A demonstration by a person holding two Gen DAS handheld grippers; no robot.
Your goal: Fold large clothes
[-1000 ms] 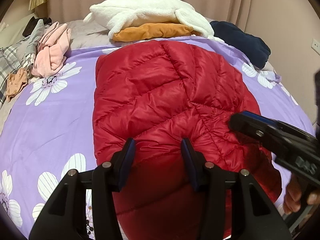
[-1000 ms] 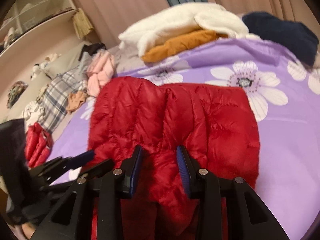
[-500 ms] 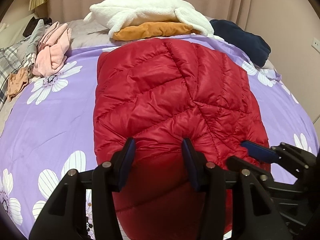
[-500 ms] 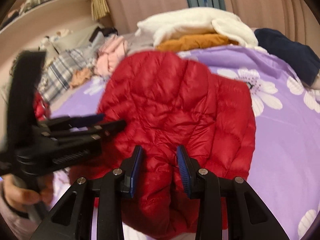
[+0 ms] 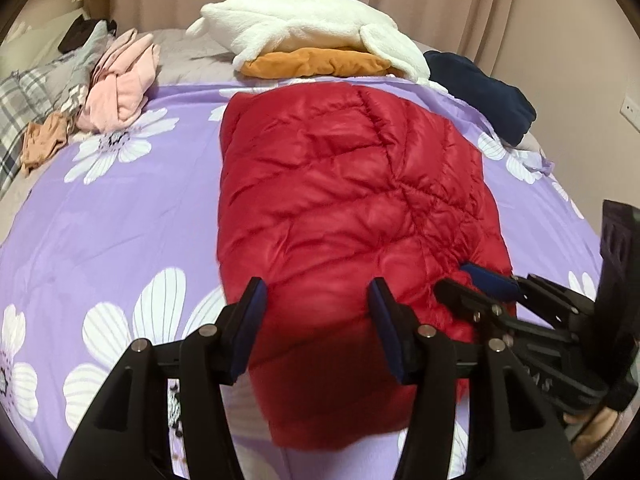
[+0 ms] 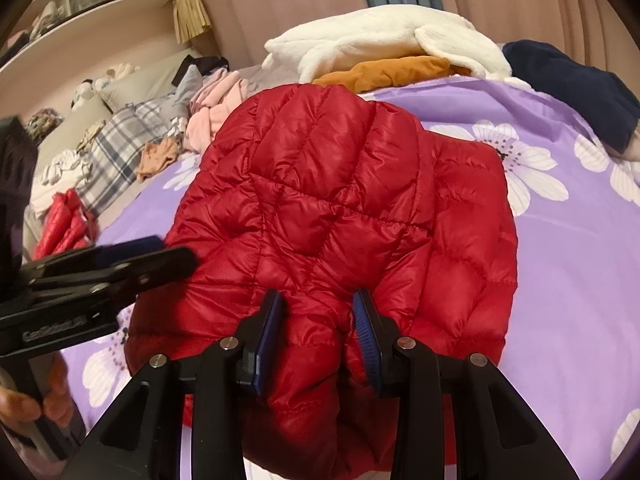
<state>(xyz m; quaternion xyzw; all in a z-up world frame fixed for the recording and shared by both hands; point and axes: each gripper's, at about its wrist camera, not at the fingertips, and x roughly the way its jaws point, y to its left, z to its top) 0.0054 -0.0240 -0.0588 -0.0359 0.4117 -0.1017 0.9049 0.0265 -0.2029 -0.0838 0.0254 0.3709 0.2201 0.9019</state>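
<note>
The jacket (image 5: 340, 200) lies on the bed (image 5: 120, 220) – clothes pile (image 5: 120, 80) at its left, pillows (image 5: 304, 32) behind it

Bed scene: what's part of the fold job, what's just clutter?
In the job:
- puffy red quilted down jacket
- left claw, jaws opening around its near edge
- right claw, pinching a jacket fold

Lying about:
- white fleece blanket
- orange folded cloth
- navy garment
- pink clothes
</note>
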